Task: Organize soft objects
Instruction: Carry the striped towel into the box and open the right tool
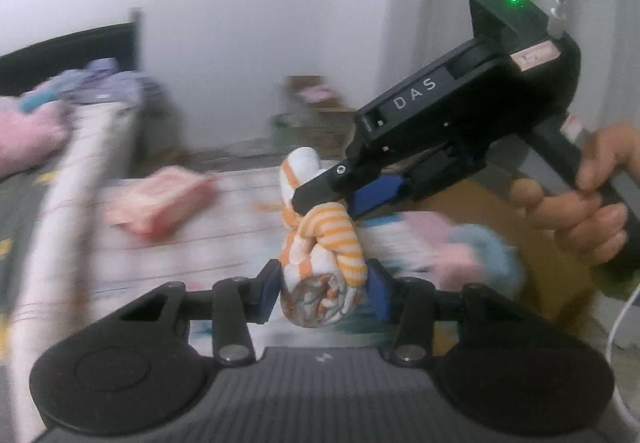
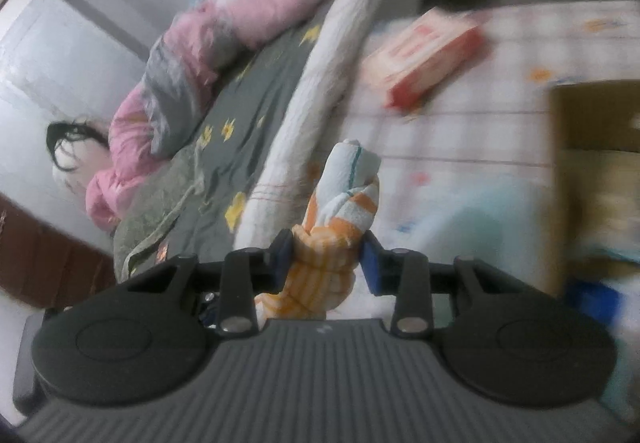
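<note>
Item: rolled orange-and-white striped cloth bundle (image 1: pixel 320 267), held in the air above the checked sheet (image 1: pixel 224 243). My left tool (image 1: pixel 324 289) is closed on its lower, rolled end, a blue pad pressing each side. My right tool (image 1: pixel 340 199) pinches the upper part of the same bundle (image 2: pixel 332 243), its fingers drawn in against the fabric; the bundle's white tip stands up beyond them. The right hand (image 1: pixel 580 203) grips that tool's handle (green light lit on its body).

Nearby: a red-and-white box (image 2: pixel 428 55) lies on the sheet, well apart from the bundle. A cardboard box (image 2: pixel 596 147) sits to the right. Pink and light-blue soft pieces (image 1: pixel 472 251) lie just beside the bundle, blurred. A grey bedspread with yellow shapes (image 2: pixel 224 115) carries a pink jacket (image 2: pixel 240 15).
</note>
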Demonstrator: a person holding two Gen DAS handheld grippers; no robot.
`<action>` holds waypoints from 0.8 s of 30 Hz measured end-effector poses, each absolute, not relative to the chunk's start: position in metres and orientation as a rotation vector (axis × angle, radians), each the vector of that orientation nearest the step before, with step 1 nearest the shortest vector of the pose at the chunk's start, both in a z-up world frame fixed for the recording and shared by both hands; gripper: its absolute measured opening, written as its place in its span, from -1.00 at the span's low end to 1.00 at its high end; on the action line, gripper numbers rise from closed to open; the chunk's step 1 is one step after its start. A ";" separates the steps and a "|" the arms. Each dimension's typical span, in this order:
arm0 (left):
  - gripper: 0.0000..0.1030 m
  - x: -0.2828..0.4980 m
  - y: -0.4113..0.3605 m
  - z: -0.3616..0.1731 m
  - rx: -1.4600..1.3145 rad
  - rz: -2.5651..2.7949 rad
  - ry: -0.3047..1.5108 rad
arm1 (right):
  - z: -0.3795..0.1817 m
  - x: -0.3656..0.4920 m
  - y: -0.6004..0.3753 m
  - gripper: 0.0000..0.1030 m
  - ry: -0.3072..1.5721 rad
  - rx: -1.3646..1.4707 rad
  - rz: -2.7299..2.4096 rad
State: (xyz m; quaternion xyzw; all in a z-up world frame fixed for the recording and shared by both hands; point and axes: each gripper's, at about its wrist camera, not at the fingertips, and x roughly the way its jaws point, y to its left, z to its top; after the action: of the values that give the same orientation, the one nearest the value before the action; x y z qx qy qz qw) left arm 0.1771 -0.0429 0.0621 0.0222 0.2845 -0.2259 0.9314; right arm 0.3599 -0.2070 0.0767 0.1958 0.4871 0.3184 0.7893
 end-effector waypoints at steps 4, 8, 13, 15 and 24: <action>-0.07 0.166 -0.096 0.057 0.041 -0.574 0.604 | 0.081 0.321 -0.286 -0.33 1.020 0.449 0.596; -0.06 0.159 -0.145 0.042 0.041 -0.679 0.662 | 0.065 0.294 -0.352 -0.34 1.023 0.491 0.522; 0.01 0.147 -0.186 0.019 0.069 -0.792 0.743 | 0.032 0.274 -0.405 -0.34 1.096 0.472 0.488; 0.02 0.142 -0.192 0.015 0.090 -0.806 0.748 | 0.021 0.271 -0.414 -0.34 1.128 0.435 0.493; 0.09 0.151 -0.185 0.005 0.117 -0.758 0.783 | -0.005 0.268 -0.412 -0.37 1.205 0.194 0.562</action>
State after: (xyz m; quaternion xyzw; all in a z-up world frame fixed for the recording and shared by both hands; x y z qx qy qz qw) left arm 0.1508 -0.1850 0.0047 0.0558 0.3721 -0.3604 0.8535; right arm 0.2683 -0.4120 -0.0046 0.0897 0.5582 0.2605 0.7827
